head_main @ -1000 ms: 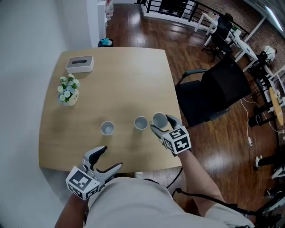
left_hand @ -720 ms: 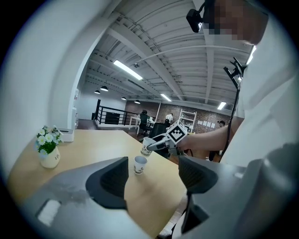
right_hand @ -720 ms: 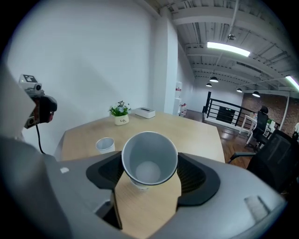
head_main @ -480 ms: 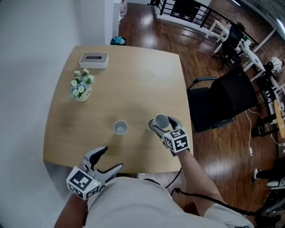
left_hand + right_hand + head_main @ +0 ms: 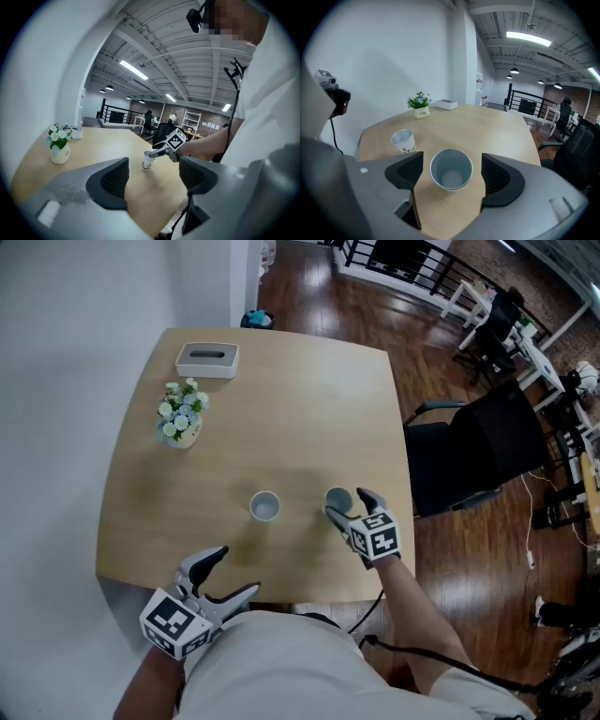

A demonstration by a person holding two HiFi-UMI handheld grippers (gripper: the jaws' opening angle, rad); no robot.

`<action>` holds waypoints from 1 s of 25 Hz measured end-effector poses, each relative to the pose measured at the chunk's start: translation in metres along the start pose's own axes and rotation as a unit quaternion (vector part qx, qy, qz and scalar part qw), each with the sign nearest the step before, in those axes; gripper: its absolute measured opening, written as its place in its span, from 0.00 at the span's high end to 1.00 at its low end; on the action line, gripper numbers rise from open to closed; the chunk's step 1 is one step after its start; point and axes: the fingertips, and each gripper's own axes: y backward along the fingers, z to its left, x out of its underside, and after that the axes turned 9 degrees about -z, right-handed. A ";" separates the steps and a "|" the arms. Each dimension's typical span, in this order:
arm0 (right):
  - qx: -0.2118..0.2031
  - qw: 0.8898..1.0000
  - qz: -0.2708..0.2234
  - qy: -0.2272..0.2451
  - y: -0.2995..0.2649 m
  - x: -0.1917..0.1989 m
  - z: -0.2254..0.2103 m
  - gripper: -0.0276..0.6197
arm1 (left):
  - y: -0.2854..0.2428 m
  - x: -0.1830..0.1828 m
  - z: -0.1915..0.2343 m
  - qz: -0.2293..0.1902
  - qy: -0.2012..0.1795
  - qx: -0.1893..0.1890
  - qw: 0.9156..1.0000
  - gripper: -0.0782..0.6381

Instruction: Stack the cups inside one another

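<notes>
**Wood table, two cups: right gripper straddles the right-hand cup**

Pale wood forms the table (image 5: 309,381), which is smooth, flat and rounded at its corners. I hold the left gripper (image 5: 236,570) off the near edge, jaws apart and empty, probably to keep the lane clear. The right gripper (image 5: 345,502) sits over the near right of the table. Its jaws are spread around a white cup (image 5: 451,168) with a gap at each pad, so there is no grip. That cup stands upright, tapered and thin-walled; I judge a hard squeeze would dent it. A second white cup (image 5: 265,506), printed on its side, stands apart to the left, not yet nested.
</notes>
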 end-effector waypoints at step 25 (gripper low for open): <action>-0.082 0.994 0.020 0.066 -0.042 -0.024 0.151 0.32 | 0.040 -0.003 0.024 -0.006 0.006 0.042 0.999 0.39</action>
